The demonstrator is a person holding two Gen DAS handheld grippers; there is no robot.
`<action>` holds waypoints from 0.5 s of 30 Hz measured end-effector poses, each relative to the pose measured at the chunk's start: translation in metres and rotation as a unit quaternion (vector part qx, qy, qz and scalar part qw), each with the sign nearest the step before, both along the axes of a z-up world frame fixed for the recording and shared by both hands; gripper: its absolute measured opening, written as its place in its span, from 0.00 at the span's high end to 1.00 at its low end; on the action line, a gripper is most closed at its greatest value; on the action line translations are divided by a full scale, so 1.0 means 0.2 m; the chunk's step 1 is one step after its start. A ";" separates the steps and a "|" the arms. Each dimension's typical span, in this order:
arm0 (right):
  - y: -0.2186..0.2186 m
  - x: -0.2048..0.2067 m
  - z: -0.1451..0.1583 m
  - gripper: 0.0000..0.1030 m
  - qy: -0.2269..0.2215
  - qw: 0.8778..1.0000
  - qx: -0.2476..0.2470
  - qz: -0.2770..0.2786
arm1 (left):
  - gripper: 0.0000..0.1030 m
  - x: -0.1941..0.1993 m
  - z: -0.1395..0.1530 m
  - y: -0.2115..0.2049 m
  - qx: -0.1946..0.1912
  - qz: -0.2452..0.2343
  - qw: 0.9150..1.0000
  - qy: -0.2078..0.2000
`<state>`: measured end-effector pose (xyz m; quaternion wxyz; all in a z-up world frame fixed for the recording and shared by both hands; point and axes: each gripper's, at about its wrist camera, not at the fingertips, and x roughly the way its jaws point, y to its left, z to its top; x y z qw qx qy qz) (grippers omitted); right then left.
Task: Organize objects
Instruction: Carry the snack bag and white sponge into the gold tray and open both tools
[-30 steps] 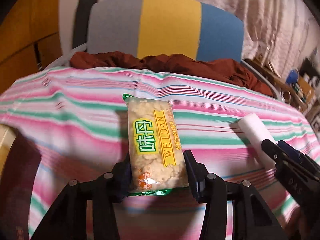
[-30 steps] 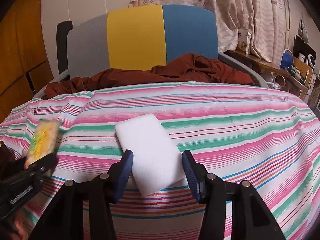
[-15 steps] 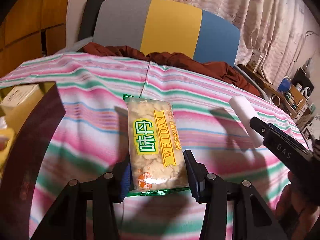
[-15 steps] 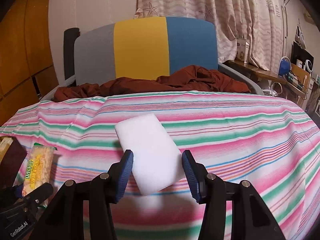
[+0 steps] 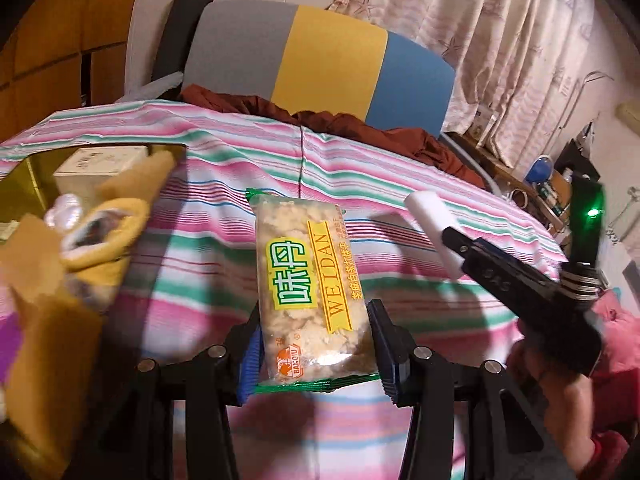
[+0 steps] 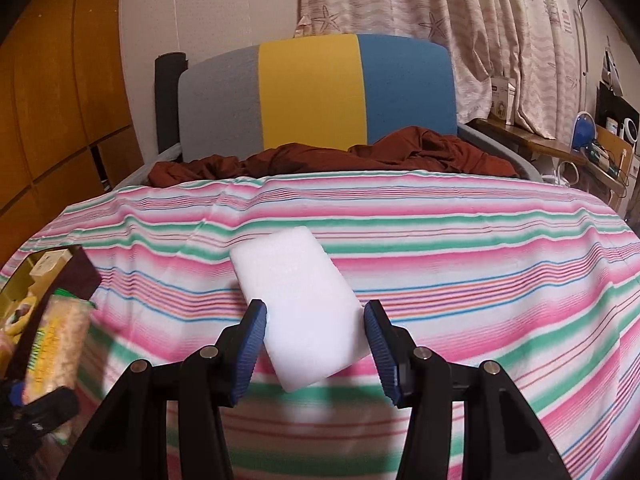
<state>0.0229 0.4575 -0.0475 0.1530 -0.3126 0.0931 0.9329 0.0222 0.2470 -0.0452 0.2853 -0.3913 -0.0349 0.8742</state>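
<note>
Box (image 5: pixel 36 184), far left: open, yellow-walled, already crowded with a pale carton (image 5: pixel 100 164), a yellow fabric item (image 5: pixel 104 236) and a whitish lump. Contents are blurred and partly cut off by the frame edge; free room inside cannot be judged. Risk: a packet lowered blind may catch on the box wall or sit on top of the pile and slide out.

Left gripper (image 5: pixel 312 356): jaws clamped on the lower end of a snack packet (image 5: pixel 308 284) marked WEIDAN, held in the air above the striped cloth (image 5: pixel 224 184), just right of the box. Risk: the grip is low on a soft, crinkly bag, so the long free end could sag or swing, and hard pressure could crush the brittle contents. The packet's underside is hidden.

Right gripper (image 6: pixel 316 340): jaws set on either side of a white foam block (image 6: pixel 300 304), lifted clear of the cloth, in the middle of the bed. The block sits skewed; the right pad's contact is hard to confirm. Risk: it could twist out if only a corner is pinched.

Beyond, far side: brown bedding (image 6: pixel 360 156) and a grey, yellow and blue headboard (image 6: pixel 312 96). Far right: cluttered shelf, items too small to name.
</note>
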 end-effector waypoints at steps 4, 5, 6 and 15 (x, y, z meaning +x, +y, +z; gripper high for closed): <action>-0.07 0.02 0.00 0.51 -0.002 1.000 0.007 0.010 | 0.53 0.04 0.07 -0.16 0.017 0.006 1.000 0.010; -0.09 0.02 0.01 0.51 -0.003 1.000 0.010 0.014 | 0.53 0.04 0.08 -0.20 0.019 0.011 1.000 0.010; -0.10 0.01 0.01 0.51 -0.004 1.000 0.013 0.017 | 0.53 0.03 0.10 -0.25 0.021 0.018 1.000 0.009; -0.25 0.07 0.03 0.51 0.007 0.999 -0.015 0.036 | 0.53 -0.15 0.12 -0.65 0.049 0.095 0.993 -0.039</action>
